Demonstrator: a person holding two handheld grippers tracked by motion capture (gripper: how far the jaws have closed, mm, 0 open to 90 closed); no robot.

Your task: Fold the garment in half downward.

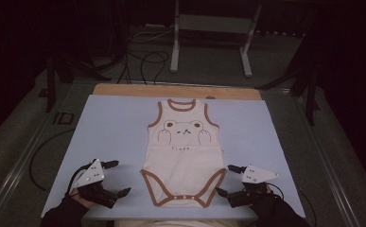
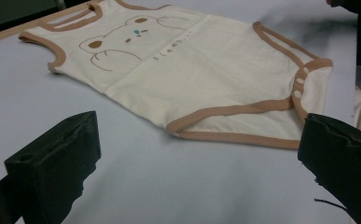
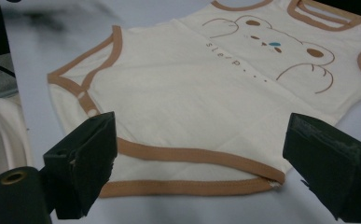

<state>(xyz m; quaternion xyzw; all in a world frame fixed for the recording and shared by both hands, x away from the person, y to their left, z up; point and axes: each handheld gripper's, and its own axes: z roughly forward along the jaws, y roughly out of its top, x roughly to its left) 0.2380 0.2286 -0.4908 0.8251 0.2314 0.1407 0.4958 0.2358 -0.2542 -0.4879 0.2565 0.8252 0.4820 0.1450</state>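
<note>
A cream baby bodysuit (image 1: 183, 153) with brown trim and a bear print lies flat on the pale blue mat (image 1: 109, 127), neck away from me, snap crotch toward the near edge. My left gripper (image 1: 116, 178) rests open at its lower left, jaws pointing at the left leg opening (image 2: 225, 122). My right gripper (image 1: 228, 180) rests open at the lower right, jaws facing the right leg opening (image 3: 187, 170). Neither gripper touches the cloth. The bodysuit (image 2: 201, 70) spreads ahead in the left gripper view, and the bodysuit (image 3: 206, 84) lies just beyond the jaws in the right gripper view.
The mat covers a wooden table whose far edge (image 1: 176, 91) shows bare. Beyond it stand a white frame's legs (image 1: 175, 52) and cables (image 1: 145, 61) on the floor. Cream cloth (image 3: 1, 135) hangs below the near table edge.
</note>
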